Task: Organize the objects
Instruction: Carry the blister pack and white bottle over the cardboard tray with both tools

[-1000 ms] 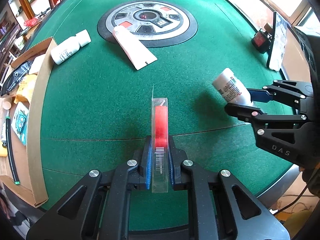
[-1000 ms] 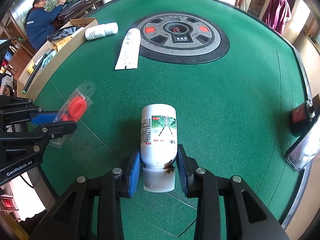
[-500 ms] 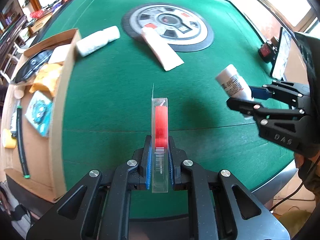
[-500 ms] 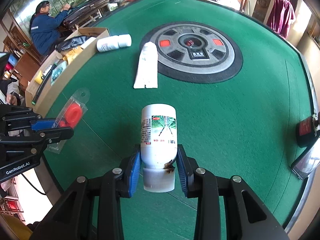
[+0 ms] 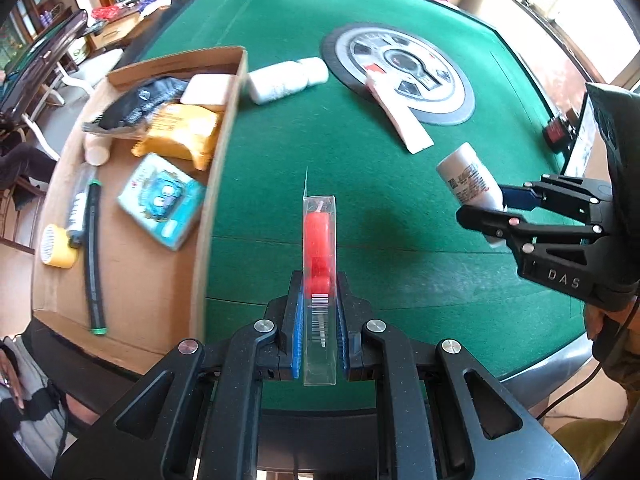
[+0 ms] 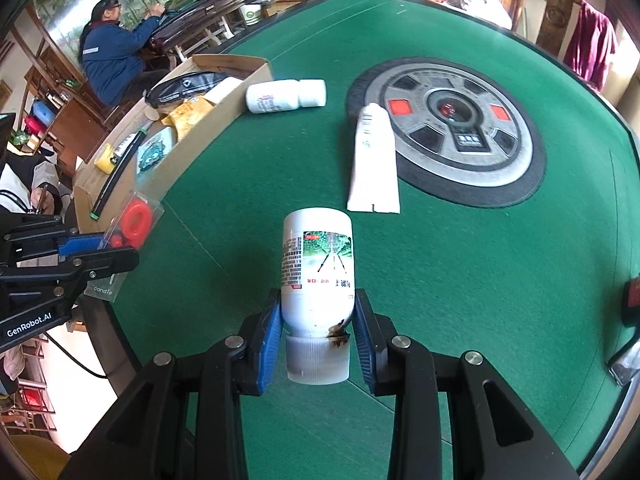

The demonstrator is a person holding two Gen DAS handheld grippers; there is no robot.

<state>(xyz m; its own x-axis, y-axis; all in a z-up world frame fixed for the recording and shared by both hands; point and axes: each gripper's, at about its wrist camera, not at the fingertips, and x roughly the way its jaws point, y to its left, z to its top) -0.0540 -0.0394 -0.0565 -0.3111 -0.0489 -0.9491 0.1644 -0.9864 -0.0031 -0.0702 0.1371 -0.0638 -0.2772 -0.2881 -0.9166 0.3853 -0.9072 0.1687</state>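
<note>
The left gripper (image 5: 319,344) pinches a clear blister pack (image 5: 319,280) edge-on, its red ring inside and a barcode low down. The right gripper (image 6: 318,336) clamps a white bottle (image 6: 318,268) near its ribbed cap, label facing up. Both hang over the green felt table (image 5: 360,168). At 10 o'clock a cardboard box (image 5: 218,148) holds packets; at 12 lie 1 white bottle on the felt (image 5: 286,80) and a tube (image 5: 400,118) beside the grey centre disc (image 5: 452,92).

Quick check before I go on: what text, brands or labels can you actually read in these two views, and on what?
"DAS": body of the right hand-held gripper.
"GenRobot.AI": body of the left hand-held gripper.
"candle", partly hidden: clear blister pack.
Held white bottle, lying bottle, tube: print too small or blurred to read.
</note>
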